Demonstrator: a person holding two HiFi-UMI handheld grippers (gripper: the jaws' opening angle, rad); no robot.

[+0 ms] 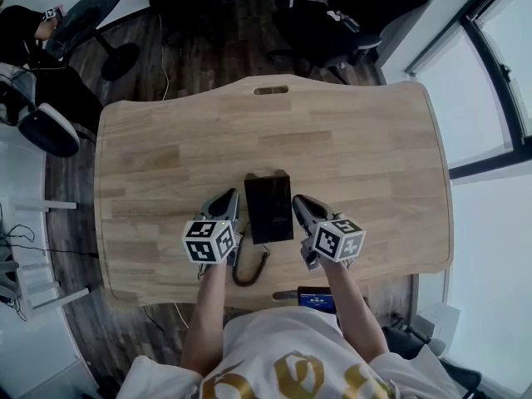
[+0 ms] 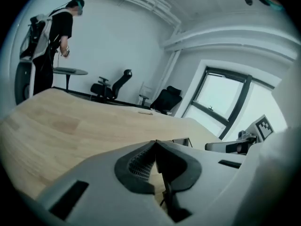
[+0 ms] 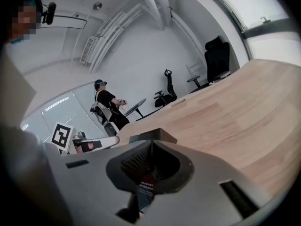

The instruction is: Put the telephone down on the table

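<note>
Since the telephone (image 1: pixel 268 206) already lies flat on the table (image 1: pixel 166 156), I'd just back the left gripper (image 1: pixel 228 198) and right gripper (image 1: pixel 299 200) off (both jaws pressed together, empty) without snagging the cord (image 1: pixel 249 271).

Pale wood desk (image 1: pixel 357 140) with rounded corners and a cable slot (image 1: pixel 271 90) at its far edge, dark plank floor (image 1: pixel 199 56), black office chairs (image 1: pixel 332 19) at top, round dark side table (image 1: pixel 87 15) upper left, tall dark-framed windows (image 1: pixel 499 81) at right, white walls (image 2: pixel 131 41), bright daylight
</note>
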